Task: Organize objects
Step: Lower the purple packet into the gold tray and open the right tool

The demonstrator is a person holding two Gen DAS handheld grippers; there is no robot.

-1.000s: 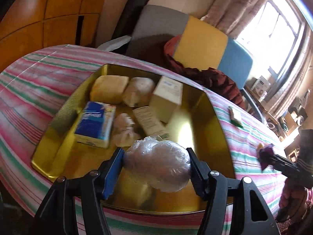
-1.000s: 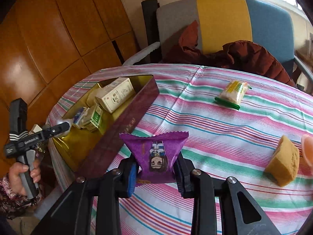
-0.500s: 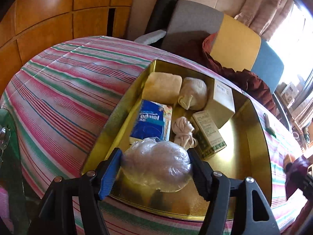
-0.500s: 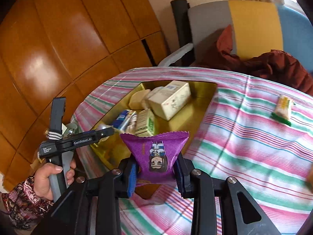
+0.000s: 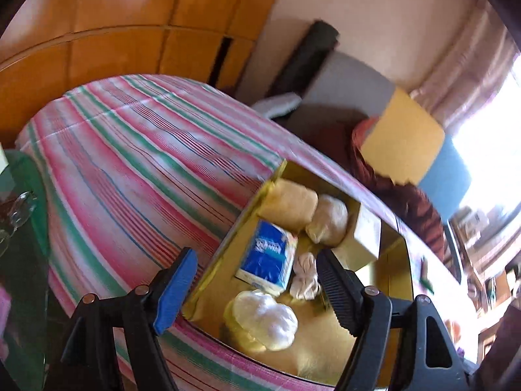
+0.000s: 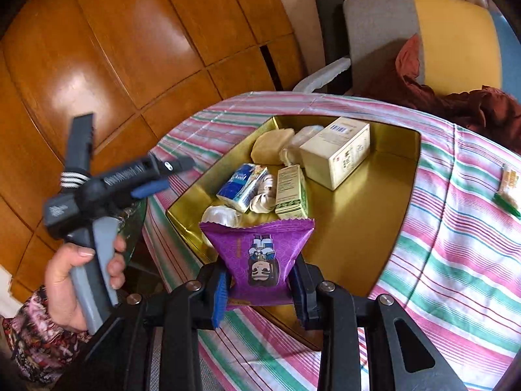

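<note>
The striped tabletop (image 6: 462, 244) carries a gold tin (image 6: 368, 228) holding boxes, a blue tissue pack (image 5: 268, 257) and a plastic-wrapped white bundle (image 5: 265, 321), partly hidden behind the purple snack packet (image 6: 260, 260). The right gripper (image 6: 260, 288) pinches that packet upright; the left gripper (image 5: 257, 288) has its fingers spread, blurred.

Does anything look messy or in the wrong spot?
One green-edged snack packet lies alone on the striped tablecloth, outside the gold tin where the other things sit. Nothing looks spilled or broken.
</note>
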